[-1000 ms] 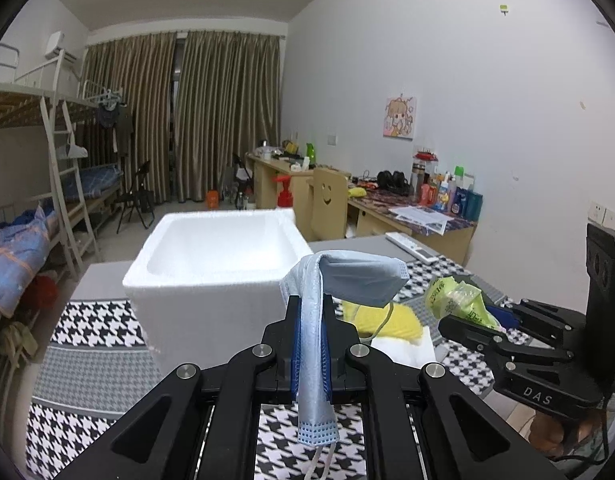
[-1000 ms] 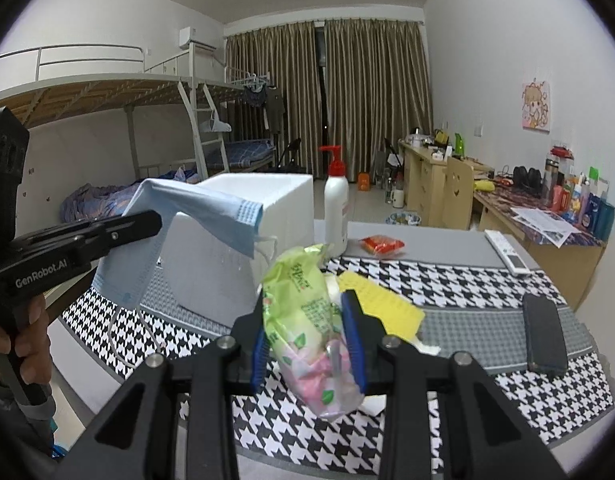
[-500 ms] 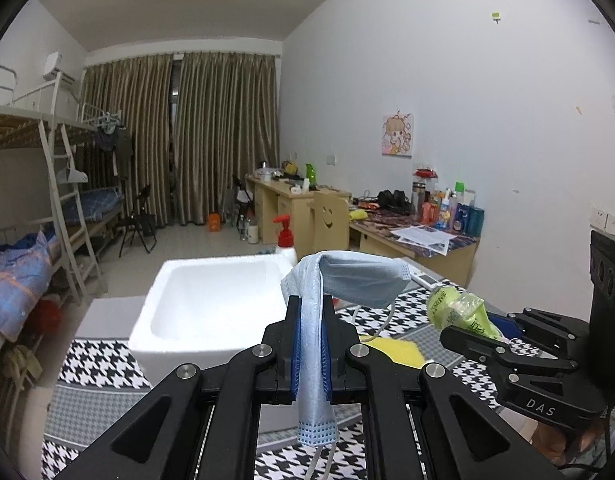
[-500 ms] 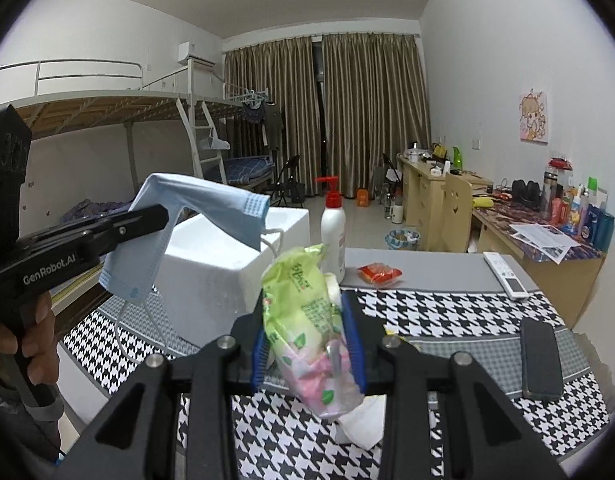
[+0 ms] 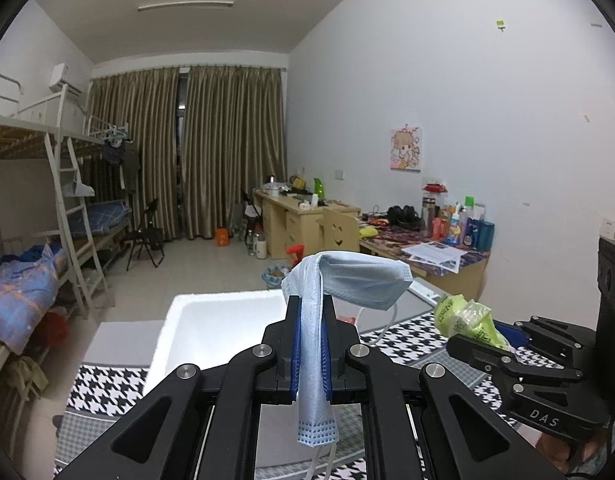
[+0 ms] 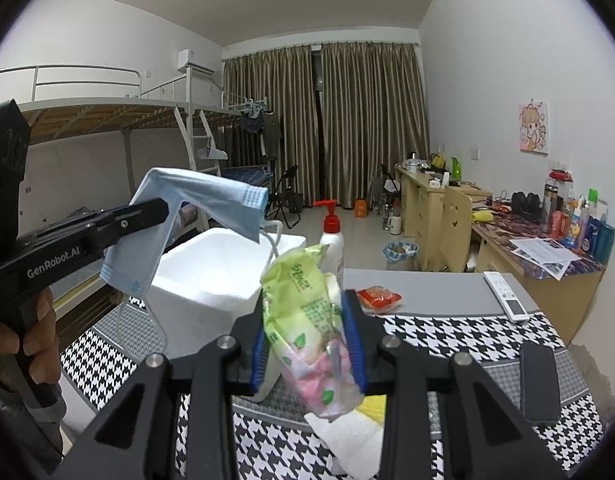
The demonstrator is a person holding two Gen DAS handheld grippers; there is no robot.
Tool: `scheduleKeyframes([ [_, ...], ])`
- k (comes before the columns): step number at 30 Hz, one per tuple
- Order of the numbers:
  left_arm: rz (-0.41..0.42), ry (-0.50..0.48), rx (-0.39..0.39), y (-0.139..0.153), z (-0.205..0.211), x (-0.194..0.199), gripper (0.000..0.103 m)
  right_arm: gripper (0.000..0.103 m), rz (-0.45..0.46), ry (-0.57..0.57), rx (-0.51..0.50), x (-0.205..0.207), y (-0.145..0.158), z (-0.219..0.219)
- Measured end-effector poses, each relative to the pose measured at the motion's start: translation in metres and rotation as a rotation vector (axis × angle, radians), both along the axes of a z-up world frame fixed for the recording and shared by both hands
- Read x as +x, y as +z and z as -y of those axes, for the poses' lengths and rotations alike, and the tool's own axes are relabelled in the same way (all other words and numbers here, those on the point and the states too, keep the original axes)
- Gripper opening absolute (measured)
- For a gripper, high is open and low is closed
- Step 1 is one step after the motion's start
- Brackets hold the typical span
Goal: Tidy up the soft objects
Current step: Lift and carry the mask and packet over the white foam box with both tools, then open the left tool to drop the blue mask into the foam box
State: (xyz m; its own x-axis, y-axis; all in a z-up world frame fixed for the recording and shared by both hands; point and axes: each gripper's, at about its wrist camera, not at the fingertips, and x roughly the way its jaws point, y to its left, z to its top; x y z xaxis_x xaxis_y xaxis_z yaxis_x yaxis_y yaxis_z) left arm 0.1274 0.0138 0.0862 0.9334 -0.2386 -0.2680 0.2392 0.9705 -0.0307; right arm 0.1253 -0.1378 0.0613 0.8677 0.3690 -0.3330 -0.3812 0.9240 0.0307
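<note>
Left gripper [image 5: 310, 344] clamping mask [image 5: 347, 276], mask drooping over tips. Right gripper [image 6: 309, 344] squeezing tissue pack [image 6: 307, 320], long axis running upright. Foam box [image 6: 211, 268] sitting ahead and below both, open top up; left looking nearer, guessing it's dropping first.

Both claws (mask [image 5: 313, 344], tissue pack [image 6: 309, 320]) have risen above the foam box [image 5: 211, 320].
</note>
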Motion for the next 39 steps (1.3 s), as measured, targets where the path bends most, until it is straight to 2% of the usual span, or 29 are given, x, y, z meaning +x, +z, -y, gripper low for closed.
scheduleKeyframes([
  [6,0.01,0.009,-0.001,0.005,-0.005,0.011,0.009,0.038,0.018,0.0,0.0,0.009,0.004,-0.004],
  [16,0.005,0.034,0.004,0.006,-0.008,0.031,0.009,0.038,-0.002,0.014,0.006,0.028,0.003,-0.005],
  [31,-0.017,0.126,0.009,0.006,-0.026,0.056,0.009,0.038,-0.027,0.064,-0.005,0.05,0.01,-0.028],
  [39,-0.056,0.179,0.01,0.001,-0.038,0.071,0.009,0.038,-0.028,0.09,-0.035,0.05,0.011,-0.043],
])
